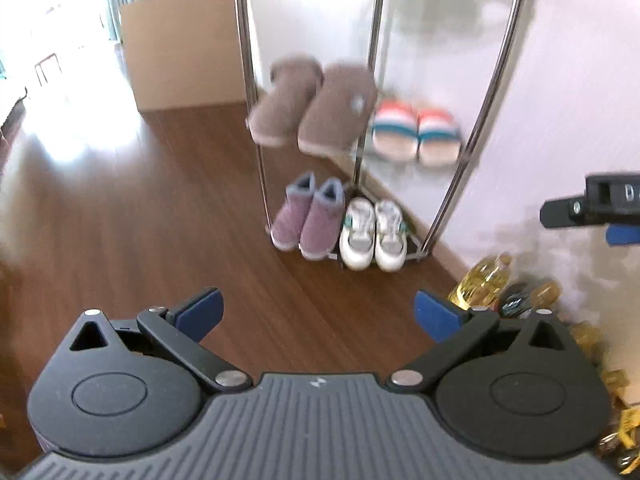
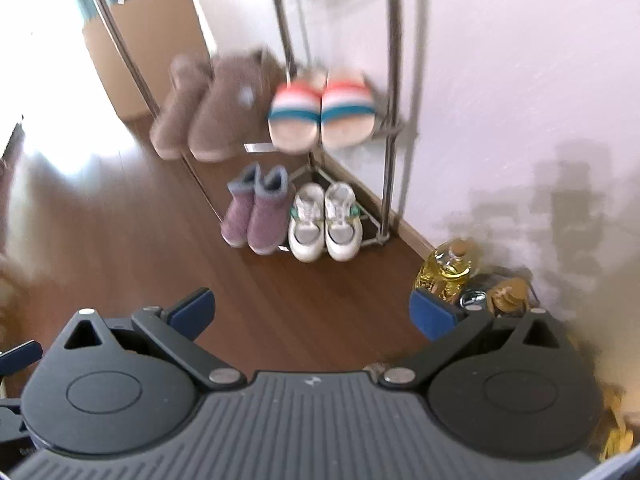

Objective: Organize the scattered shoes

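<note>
Both empty: left gripper (image 1: 316, 314) and right gripper (image 2: 312, 310) wide open. Four pairs neat on shoe rack (image 2: 384, 184). Best to back away slowly, bumping nothing.

Sunlit wooden floor (image 1: 160, 240), white wall (image 2: 520, 80)

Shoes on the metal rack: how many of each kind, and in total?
Brown plush slippers: 2
Striped orange, white and teal slide sandals: 2
Purple fleece ankle boots: 2
White sneakers: 2
Total: 8 shoes, 4 pairs, on the chrome rack.
</note>
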Demonstrator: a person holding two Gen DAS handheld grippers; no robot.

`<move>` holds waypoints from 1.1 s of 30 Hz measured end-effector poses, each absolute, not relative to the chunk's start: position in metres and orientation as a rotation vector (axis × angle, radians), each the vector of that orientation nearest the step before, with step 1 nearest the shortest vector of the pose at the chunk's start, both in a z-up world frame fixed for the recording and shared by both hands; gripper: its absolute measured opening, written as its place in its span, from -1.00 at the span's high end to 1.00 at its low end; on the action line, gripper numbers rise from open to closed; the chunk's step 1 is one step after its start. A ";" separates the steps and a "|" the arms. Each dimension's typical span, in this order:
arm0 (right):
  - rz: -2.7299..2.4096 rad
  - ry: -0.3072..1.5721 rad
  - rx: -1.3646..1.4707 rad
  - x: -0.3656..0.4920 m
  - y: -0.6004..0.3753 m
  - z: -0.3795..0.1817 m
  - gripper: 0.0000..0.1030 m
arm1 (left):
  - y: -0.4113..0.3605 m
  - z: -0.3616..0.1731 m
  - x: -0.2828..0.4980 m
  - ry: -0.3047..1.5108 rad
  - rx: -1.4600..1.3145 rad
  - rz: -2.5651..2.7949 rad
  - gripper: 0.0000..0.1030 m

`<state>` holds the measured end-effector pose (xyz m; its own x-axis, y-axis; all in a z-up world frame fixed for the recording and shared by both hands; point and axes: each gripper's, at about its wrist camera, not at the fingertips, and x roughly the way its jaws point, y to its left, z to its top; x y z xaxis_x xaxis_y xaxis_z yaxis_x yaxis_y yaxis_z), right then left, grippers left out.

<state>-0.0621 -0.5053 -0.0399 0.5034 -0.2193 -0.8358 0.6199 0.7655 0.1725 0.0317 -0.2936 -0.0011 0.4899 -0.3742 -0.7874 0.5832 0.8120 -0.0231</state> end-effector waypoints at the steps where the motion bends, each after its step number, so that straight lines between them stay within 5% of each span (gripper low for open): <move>1: -0.527 0.899 0.492 -0.067 -0.500 -0.017 -0.99 | -0.290 0.017 0.029 0.875 0.263 -0.587 -0.99; 11: -0.421 0.815 0.409 -0.064 -0.523 0.095 -0.99 | -0.304 0.125 0.005 0.777 0.264 -0.502 -0.99; 33: -0.492 0.704 0.418 -0.112 -0.549 0.151 -1.00 | -0.305 0.170 -0.044 0.654 0.218 -0.608 -0.99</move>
